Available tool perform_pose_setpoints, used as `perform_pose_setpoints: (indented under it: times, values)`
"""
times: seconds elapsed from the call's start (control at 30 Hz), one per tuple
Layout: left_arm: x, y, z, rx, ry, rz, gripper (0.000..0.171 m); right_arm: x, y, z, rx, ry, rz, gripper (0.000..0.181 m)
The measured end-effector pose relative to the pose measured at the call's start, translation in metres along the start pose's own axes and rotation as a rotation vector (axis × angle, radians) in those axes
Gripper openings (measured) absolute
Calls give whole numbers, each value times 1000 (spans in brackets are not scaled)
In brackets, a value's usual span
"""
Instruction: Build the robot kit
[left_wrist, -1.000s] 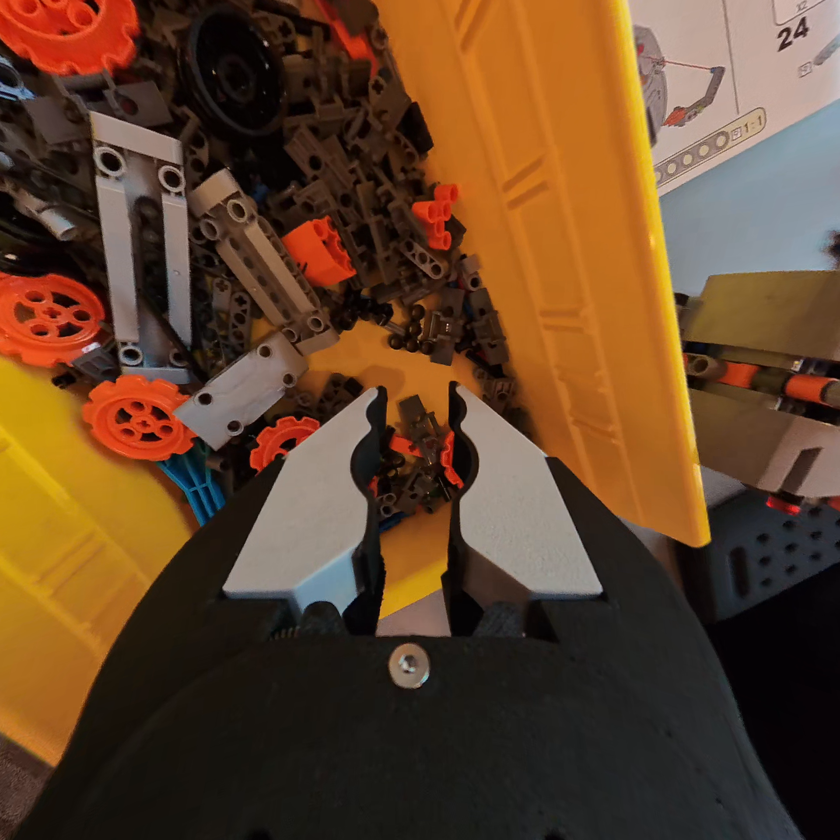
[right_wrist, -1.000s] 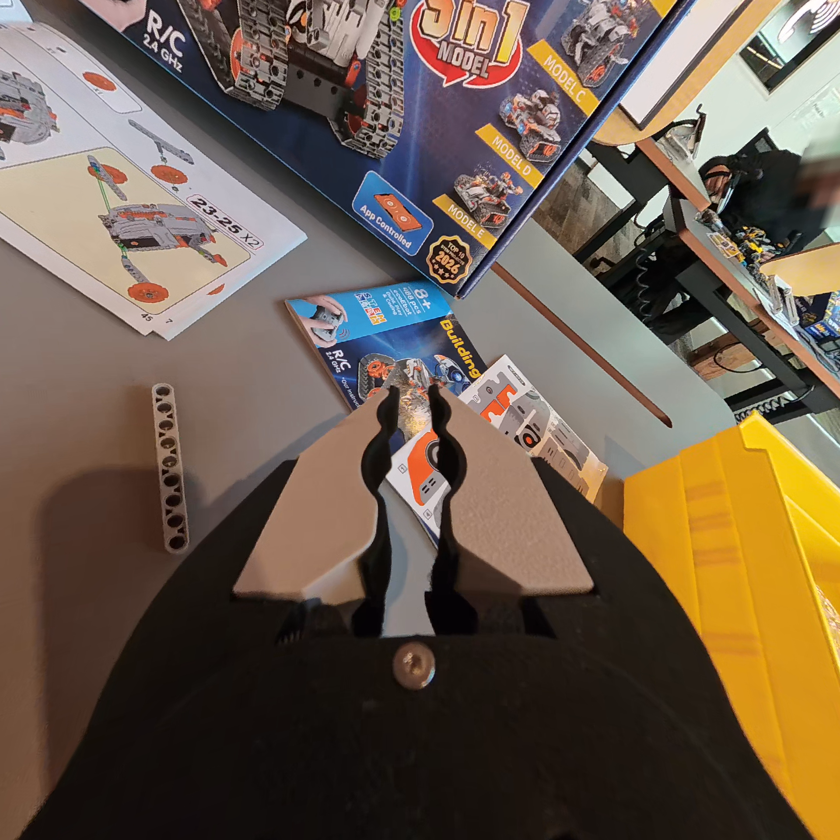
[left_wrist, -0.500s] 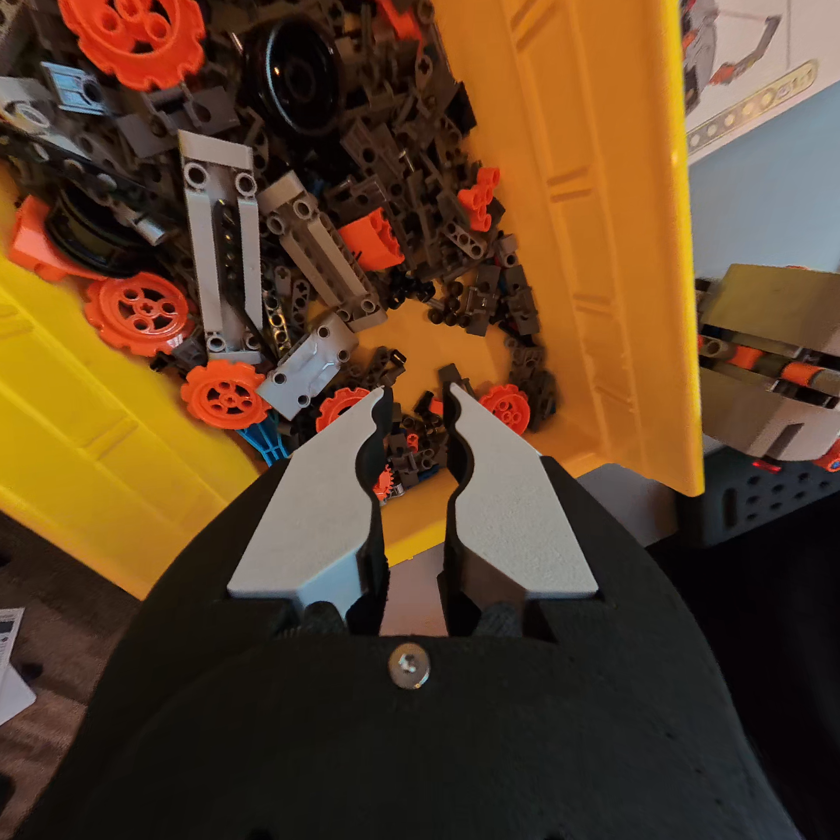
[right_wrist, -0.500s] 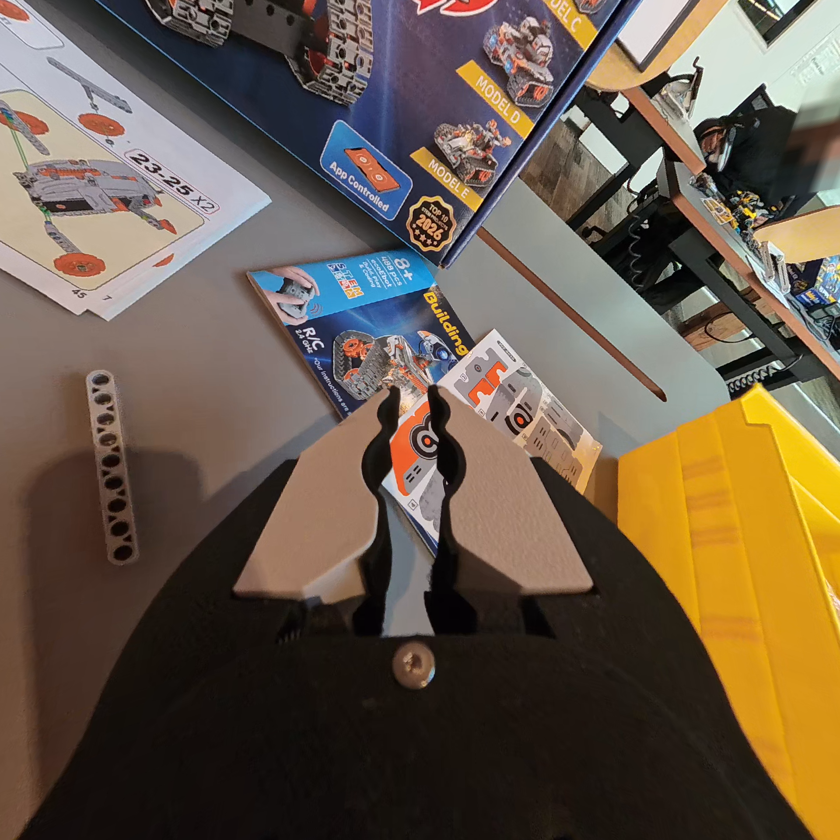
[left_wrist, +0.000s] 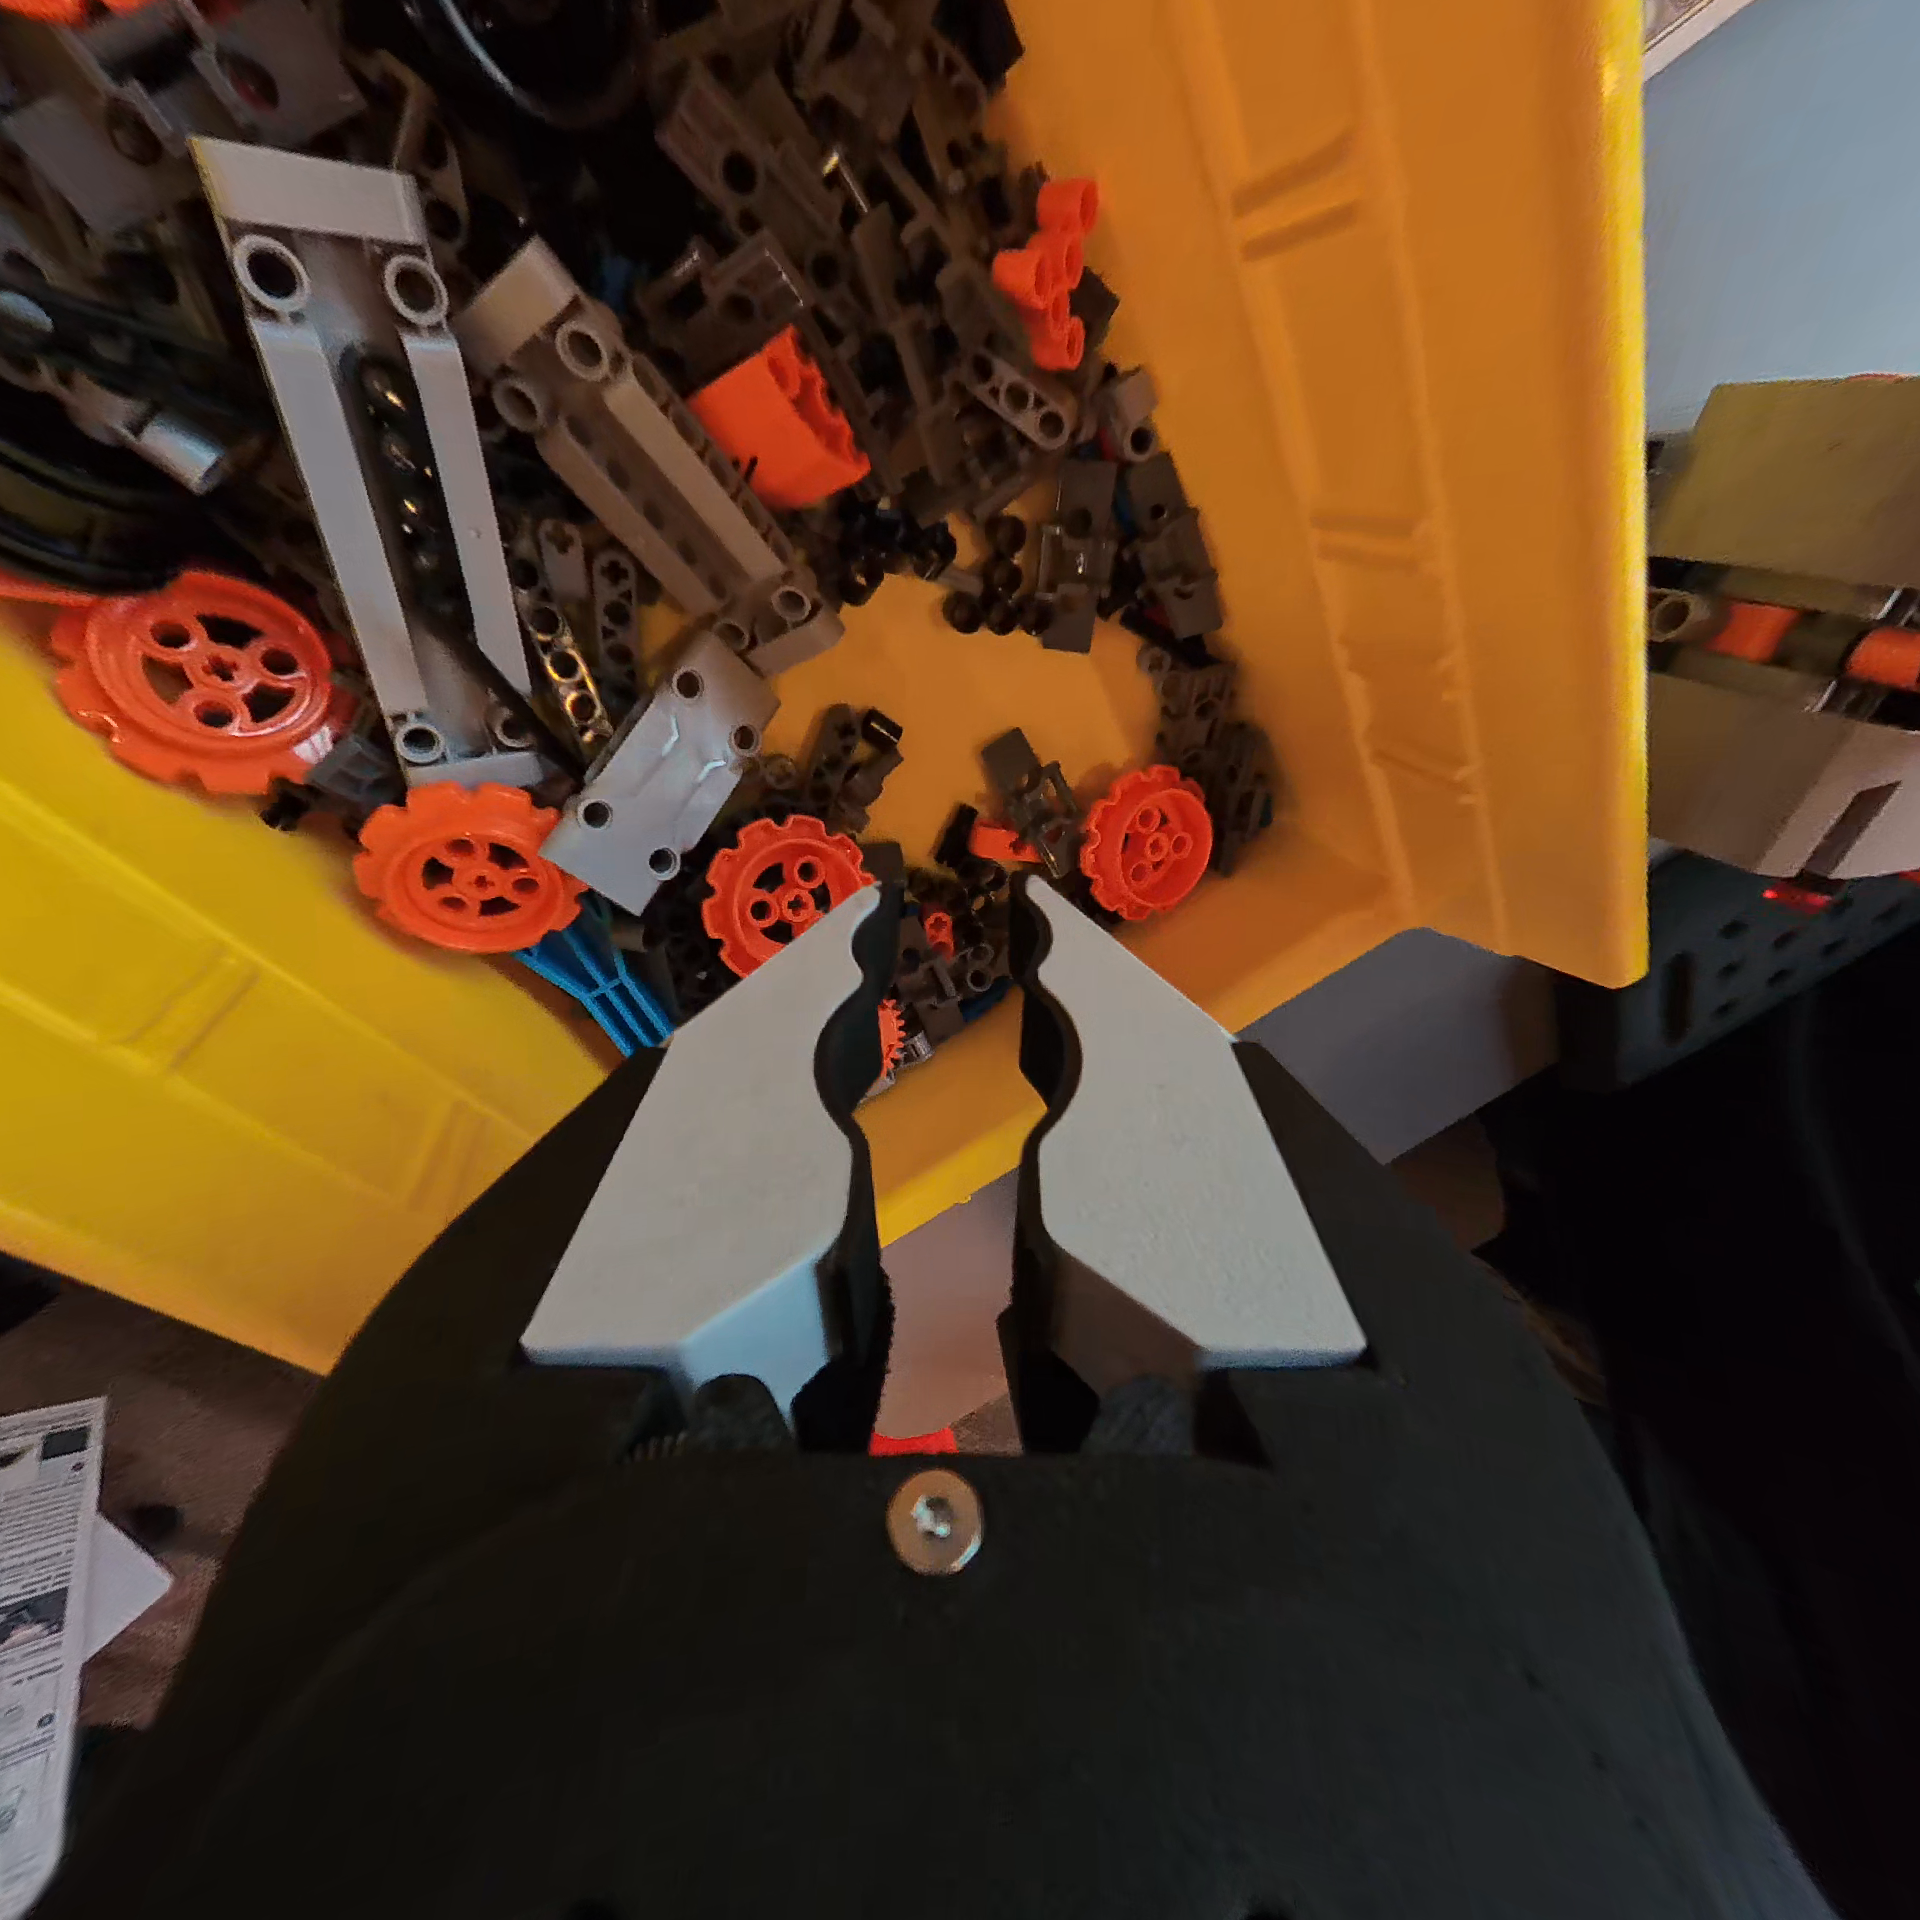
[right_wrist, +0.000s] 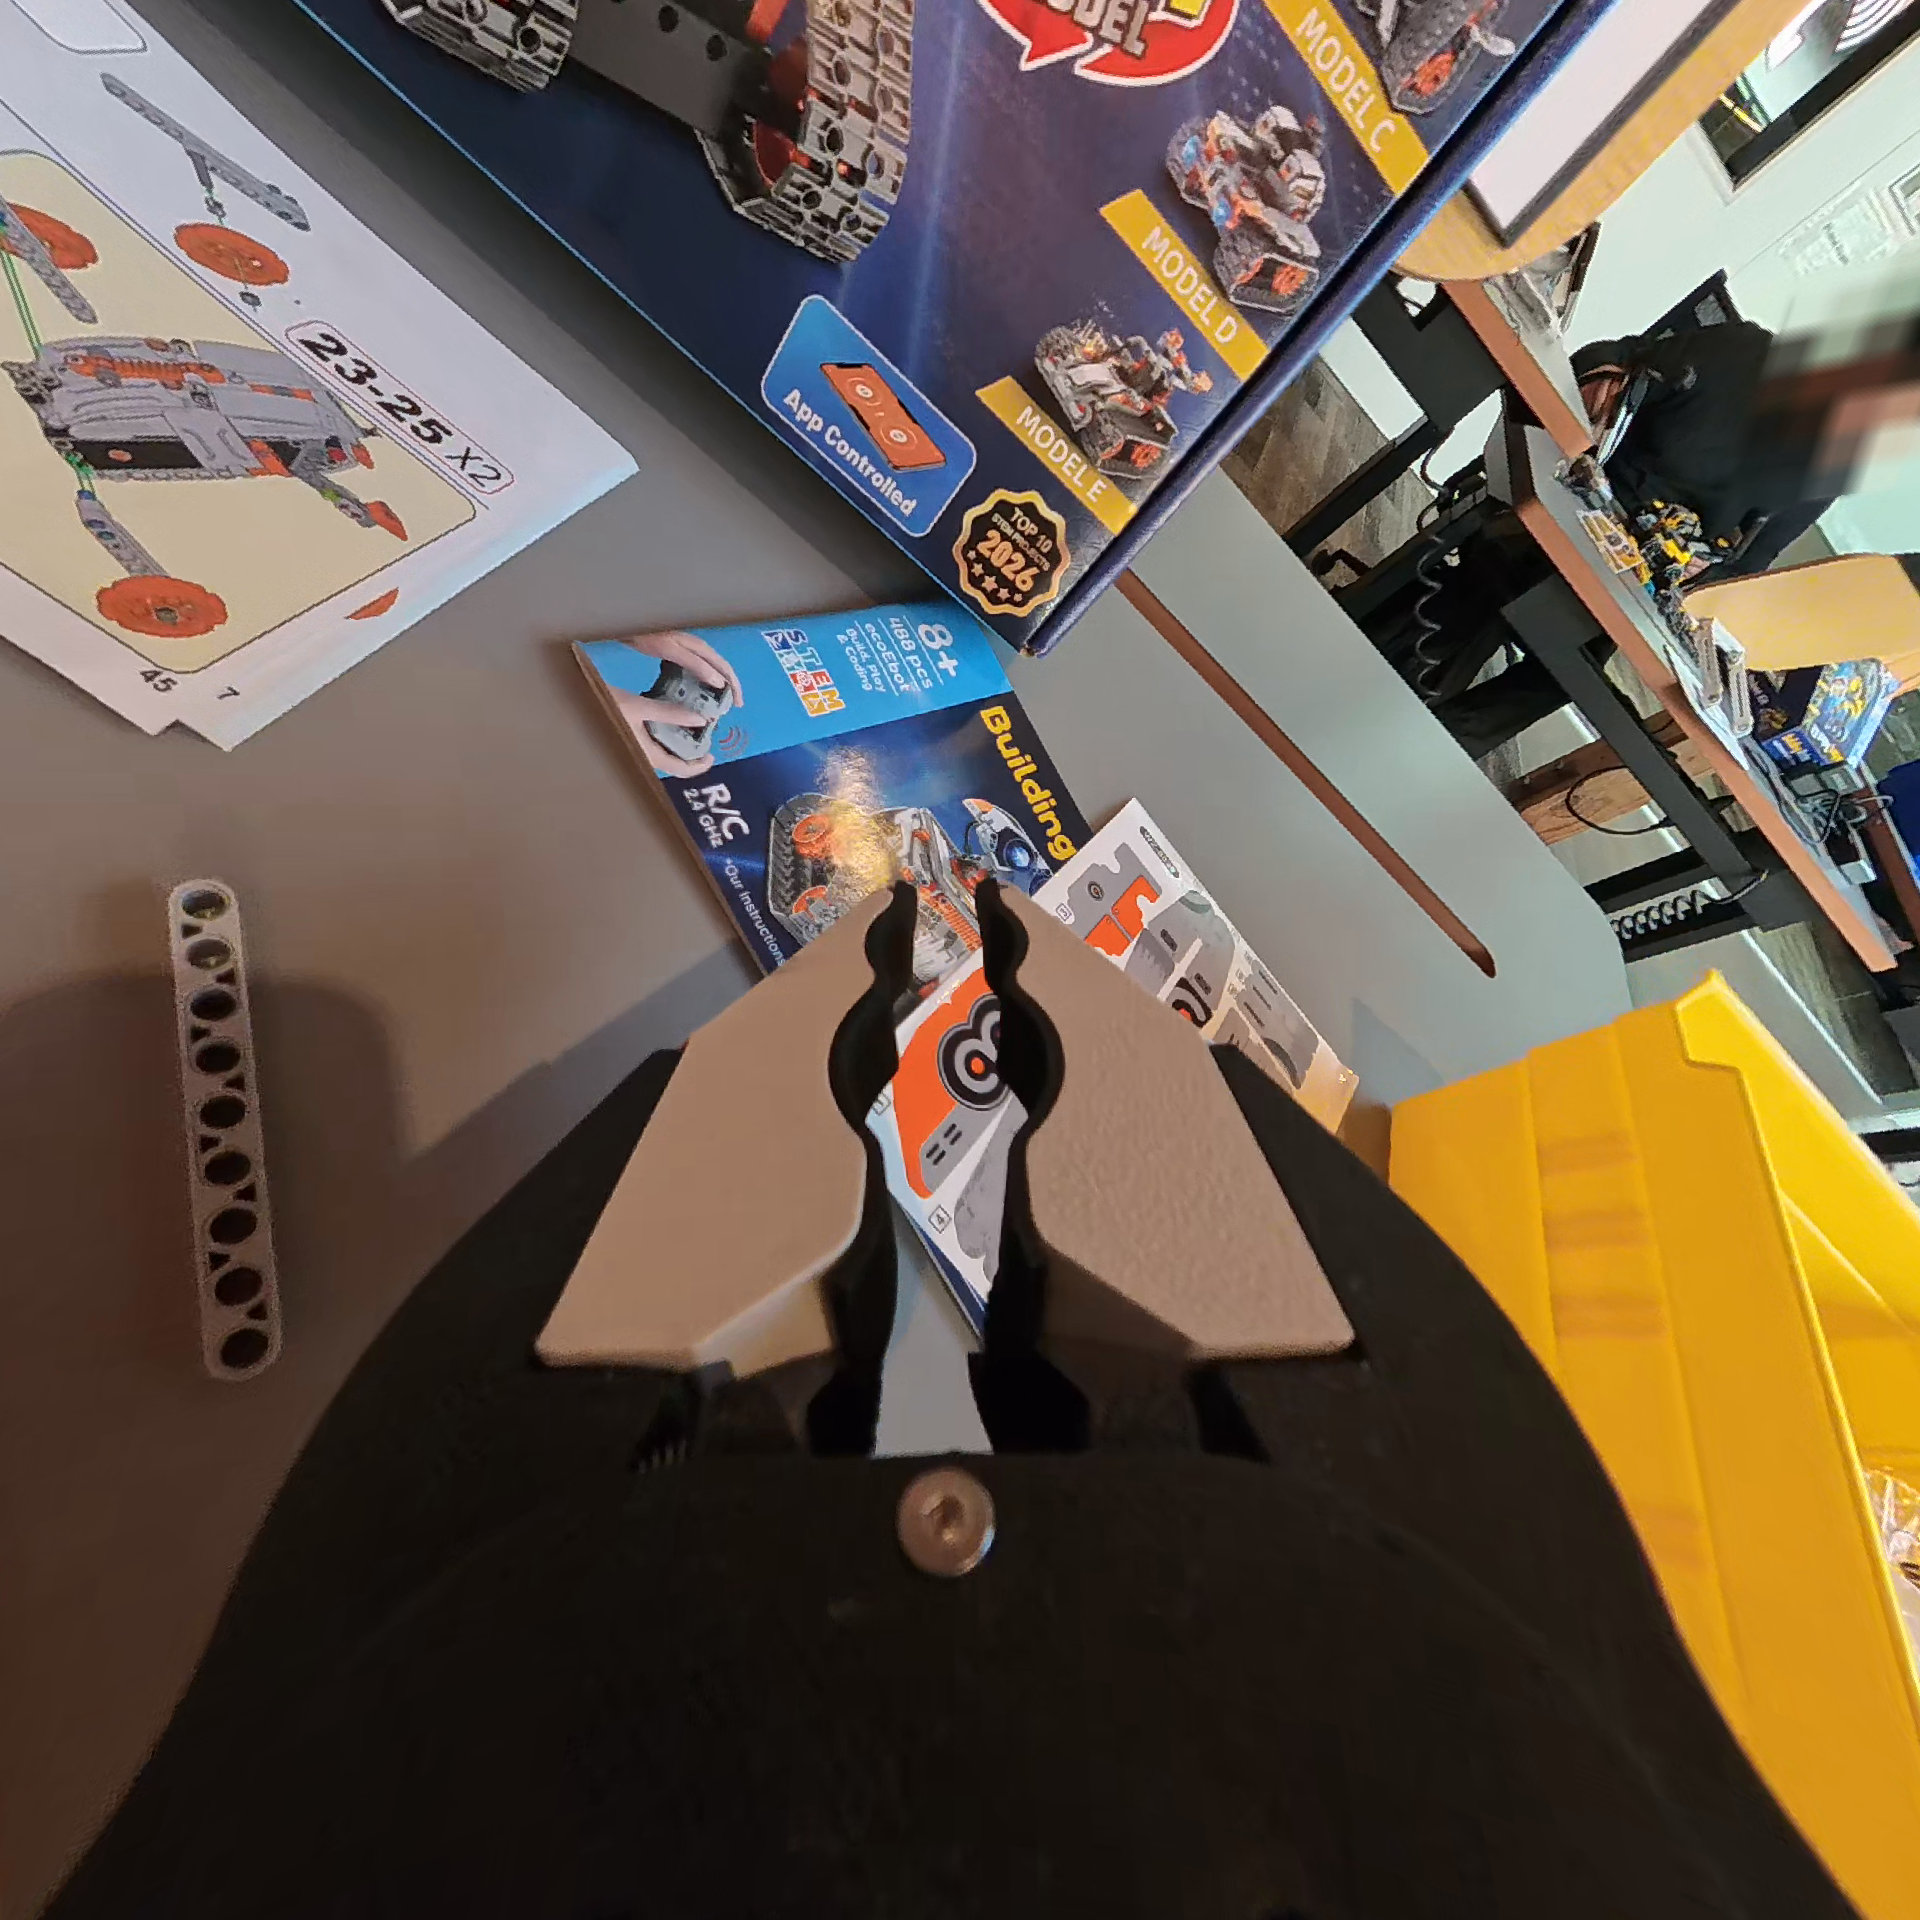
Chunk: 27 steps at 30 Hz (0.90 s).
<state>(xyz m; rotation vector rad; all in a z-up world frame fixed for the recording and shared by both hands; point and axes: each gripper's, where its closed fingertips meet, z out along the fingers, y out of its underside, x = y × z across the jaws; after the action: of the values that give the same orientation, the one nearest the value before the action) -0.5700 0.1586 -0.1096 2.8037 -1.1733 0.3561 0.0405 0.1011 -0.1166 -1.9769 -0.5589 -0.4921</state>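
Note:
My left gripper (left_wrist: 954, 891) is open and empty. It hovers over the near corner of a yellow bin (left_wrist: 1455, 520) full of building-kit parts. Small dark connectors (left_wrist: 951, 966) lie right under its tips. An orange toothed wheel (left_wrist: 1148, 857) is just right of the tips and another (left_wrist: 784, 904) just left. My right gripper (right_wrist: 941, 891) is empty, its jaws a narrow gap apart. It is above a blue booklet (right_wrist: 831, 748) and a sticker sheet (right_wrist: 1174, 935) on the grey table (right_wrist: 468, 831). A grey holed beam (right_wrist: 223, 1132) lies to its left.
The bin holds a long grey frame (left_wrist: 343, 436), a grey panel (left_wrist: 665, 779) and more orange wheels (left_wrist: 208, 696). A partly built grey model (left_wrist: 1787, 623) stands right of the bin. A dark blue kit box (right_wrist: 935, 208) and an instruction sheet (right_wrist: 208, 416) lie at the back. The bin's wall (right_wrist: 1662, 1351) rises on the right. The left gripper's tips are roughly 60 centimeters from the right gripper's.
My left gripper has drawn back out of the small parts toward the bin's near corner, still open and empty. My right gripper has drifted slightly over the booklets, its gap unchanged.

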Motion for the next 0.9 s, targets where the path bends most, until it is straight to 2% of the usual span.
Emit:
perform_pose_setpoints:
  times: [0.17,0.37,0.7,0.9]
  values:
    - [9,7,4,-23,107,-1,17,-1,-2,1,2,3,-18,11]
    - [19,14,16,-111,150,25,17,-3,0,3,-4,-2,-25,11]
    - [4,16,28,-173,88,-63,21,-5,-2,4,-10,-3,-56,11]
    - [0,20,41,-257,20,52,16,-7,-1,4,-15,-10,-61,11]
